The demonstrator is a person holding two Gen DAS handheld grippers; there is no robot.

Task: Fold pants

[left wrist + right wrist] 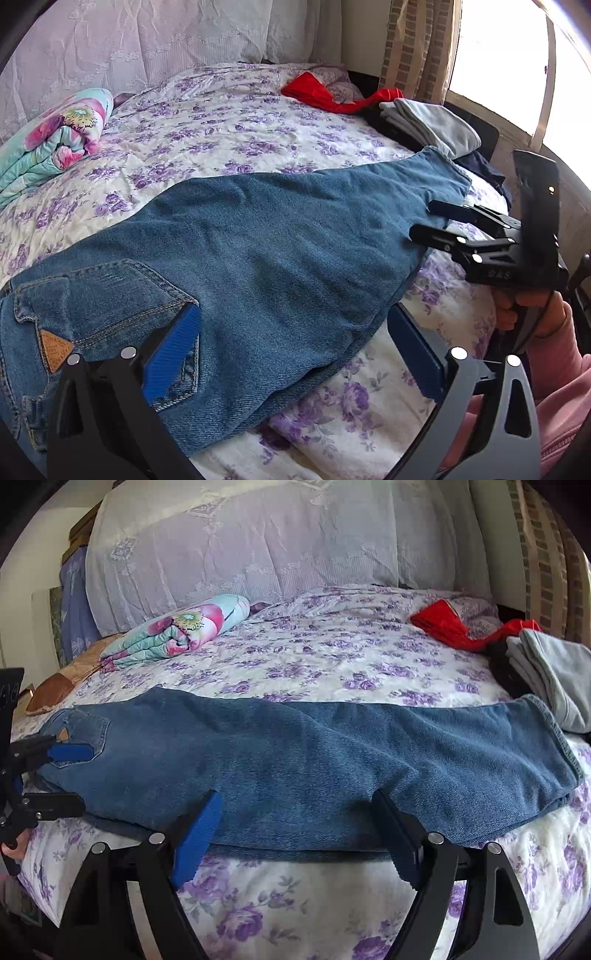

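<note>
My 2 grippers are black plastic frames with silver round screw heads. The left gripper carries ribbed blue pads inside its fingers, and so does the right gripper. I wear a pink sleeve.

Daylight floods in from the window at the upper right of the left wrist view, where the glass is blown out to plain white glare. The bed is evenly and softly lit, with only faint shadows in its creases. Both fisheye views bend straight lines and darken to black at the corners. Focus is sharp mid-frame, softer toward the rims
</note>
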